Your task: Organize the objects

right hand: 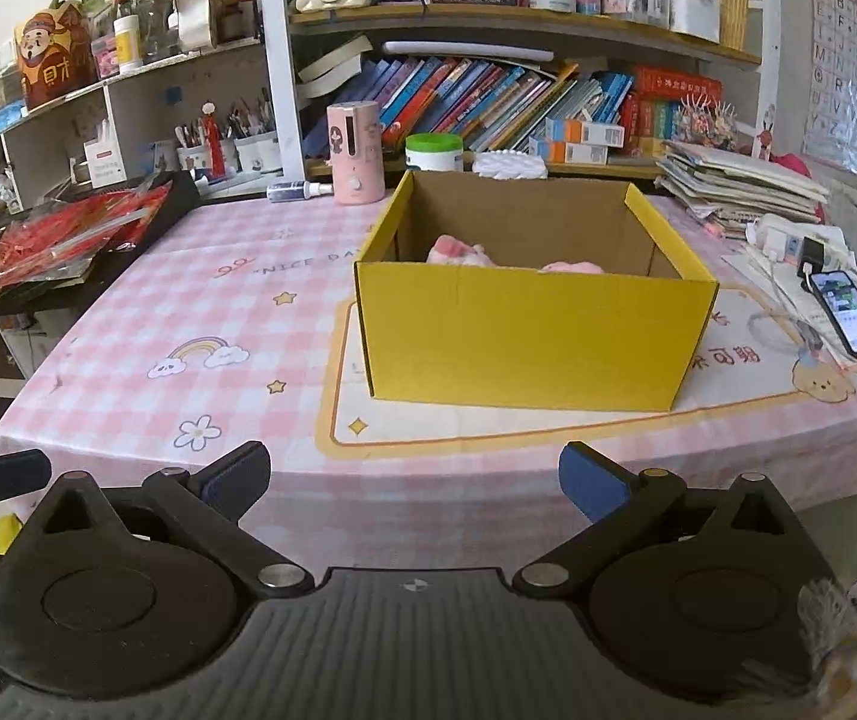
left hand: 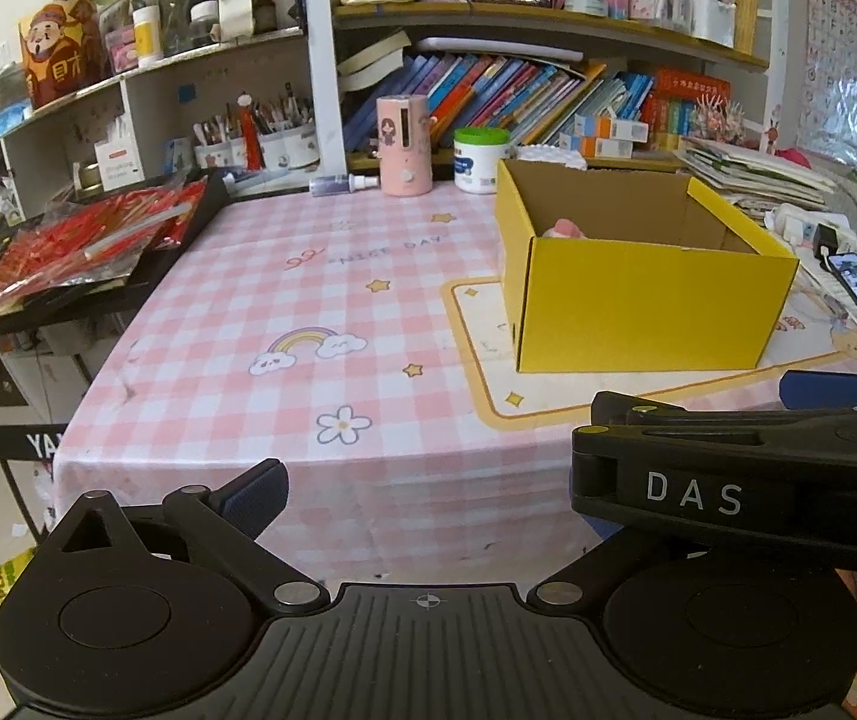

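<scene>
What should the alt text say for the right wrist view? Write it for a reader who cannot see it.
An open yellow cardboard box sits on a pink checked tablecloth, with pink soft items just visible inside. The right gripper is open and empty in the foreground; crowded bookshelves stand behind, and a lit phone lies at right.

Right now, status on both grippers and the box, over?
Left gripper open, right gripper open, both empty, short of the table edge. Yellow cardboard box open-topped, pink soft items inside. Tablecloth before it bare; nothing blocking.
</scene>
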`<control>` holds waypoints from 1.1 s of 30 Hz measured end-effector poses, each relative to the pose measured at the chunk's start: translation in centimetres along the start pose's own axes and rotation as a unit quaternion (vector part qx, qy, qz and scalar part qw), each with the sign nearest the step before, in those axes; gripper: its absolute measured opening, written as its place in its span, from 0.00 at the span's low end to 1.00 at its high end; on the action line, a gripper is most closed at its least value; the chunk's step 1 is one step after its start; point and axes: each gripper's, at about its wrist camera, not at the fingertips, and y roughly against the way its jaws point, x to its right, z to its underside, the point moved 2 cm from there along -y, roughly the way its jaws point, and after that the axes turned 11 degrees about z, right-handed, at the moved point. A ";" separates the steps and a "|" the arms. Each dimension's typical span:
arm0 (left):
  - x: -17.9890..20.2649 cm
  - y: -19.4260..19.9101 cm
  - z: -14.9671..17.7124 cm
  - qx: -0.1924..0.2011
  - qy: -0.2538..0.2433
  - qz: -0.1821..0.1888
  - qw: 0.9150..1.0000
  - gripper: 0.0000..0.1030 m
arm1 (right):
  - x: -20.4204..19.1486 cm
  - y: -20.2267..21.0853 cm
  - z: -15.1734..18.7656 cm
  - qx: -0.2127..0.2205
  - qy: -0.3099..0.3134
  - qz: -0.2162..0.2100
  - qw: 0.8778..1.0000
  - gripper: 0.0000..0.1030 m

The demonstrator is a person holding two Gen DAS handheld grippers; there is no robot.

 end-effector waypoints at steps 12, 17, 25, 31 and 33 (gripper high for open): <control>-0.6 0.2 0.3 -0.006 0.006 -0.002 1.000 0.98 | -0.5 0.2 0.2 -0.006 0.007 0.001 1.000 1.00; -0.6 0.2 0.3 -0.005 0.007 -0.002 1.000 0.98 | -0.5 0.2 0.2 -0.006 0.007 0.001 1.000 1.00; -0.6 0.2 0.4 -0.006 0.007 -0.002 1.000 0.98 | -0.5 0.2 0.2 -0.006 0.007 0.001 1.000 1.00; -0.8 0.3 0.3 -0.008 0.010 0.002 1.000 0.98 | -0.6 0.2 0.3 -0.008 0.008 0.001 1.000 1.00; -0.8 0.3 0.3 -0.008 0.011 0.002 1.000 0.98 | -0.6 0.1 0.3 -0.009 0.008 0.002 1.000 1.00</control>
